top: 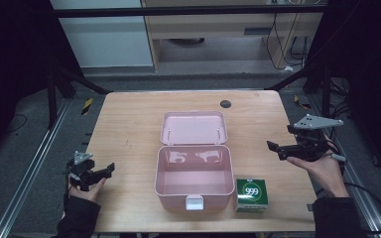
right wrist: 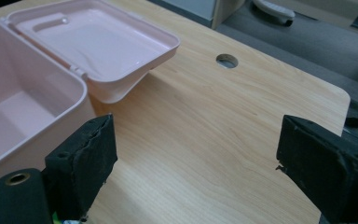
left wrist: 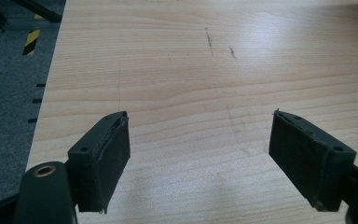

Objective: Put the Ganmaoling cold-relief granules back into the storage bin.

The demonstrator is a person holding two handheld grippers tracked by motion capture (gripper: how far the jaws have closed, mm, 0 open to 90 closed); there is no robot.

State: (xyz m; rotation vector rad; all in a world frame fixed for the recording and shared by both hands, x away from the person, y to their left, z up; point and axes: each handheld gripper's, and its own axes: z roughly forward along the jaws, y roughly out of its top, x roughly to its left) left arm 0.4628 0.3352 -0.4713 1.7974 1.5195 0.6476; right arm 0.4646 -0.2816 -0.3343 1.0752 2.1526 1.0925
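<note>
Right tool gaping wide, gripping nothing, hovering beside open pink box; green carton lying near; left tool likewise wide over desk.

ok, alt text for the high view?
An open, empty pink box sits mid-table, lid laid back, with a green carton by its right front corner. Left gripper and right gripper are held open either side, holding nothing.
</note>
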